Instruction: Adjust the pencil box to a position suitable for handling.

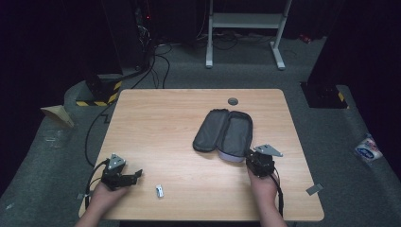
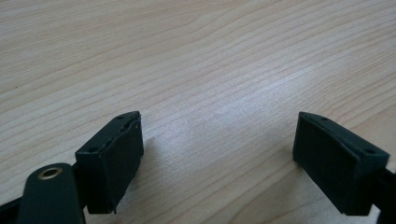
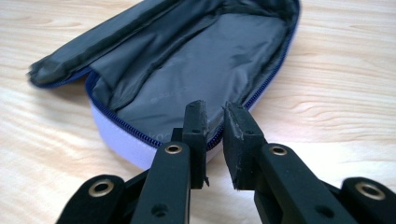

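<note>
The pencil case lies unzipped and spread open right of centre on the counter, nothing in it yet. The right claw, jaws together and empty, sits at its near rim. The left claw, jaws apart, idles over bare wood; the high view adds a small white object near it, likely still to be packed

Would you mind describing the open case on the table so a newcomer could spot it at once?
On the wooden table, look right of centre, just ahead of the right gripper. The pouch lies unzipped and spread flat, with dark grey lining and a pale lilac shell edged by a blue zip. It dwarfs the small white object near the front edge.
</note>
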A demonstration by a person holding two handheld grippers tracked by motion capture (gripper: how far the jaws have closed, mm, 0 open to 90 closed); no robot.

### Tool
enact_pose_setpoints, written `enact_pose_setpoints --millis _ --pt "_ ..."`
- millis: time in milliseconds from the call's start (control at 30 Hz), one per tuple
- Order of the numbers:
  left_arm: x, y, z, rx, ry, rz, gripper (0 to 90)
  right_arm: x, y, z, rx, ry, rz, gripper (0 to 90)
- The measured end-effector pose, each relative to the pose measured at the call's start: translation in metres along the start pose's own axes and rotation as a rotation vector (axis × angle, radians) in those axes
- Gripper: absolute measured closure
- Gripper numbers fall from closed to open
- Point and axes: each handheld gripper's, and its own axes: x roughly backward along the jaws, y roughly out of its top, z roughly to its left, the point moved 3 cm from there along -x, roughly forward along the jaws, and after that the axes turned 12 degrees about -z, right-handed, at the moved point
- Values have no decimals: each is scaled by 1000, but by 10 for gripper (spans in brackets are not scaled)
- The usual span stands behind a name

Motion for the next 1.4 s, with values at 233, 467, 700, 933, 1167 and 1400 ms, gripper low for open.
enact_pose_setpoints --millis 233,467,700,933,1167,1400 --pt "0 0 0 0 0 0 164 6 -6 25 7 58 -9 774" --pt "0 0 0 0 0 0 165 4 -8 63 27 146 -18 766" --pt "0 0 0 0 0 0 164 -1 -7 88 55 204 -11 758" --pt "0 0 0 0 -1 0 164 6 6 83 61 204 -58 728" --pt "0 0 0 0 0 0 165 -8 34 19 61 39 -59 654" --pt "0 0 0 -1 0 0 165 -37 50 -26 36 -71 -20 612"
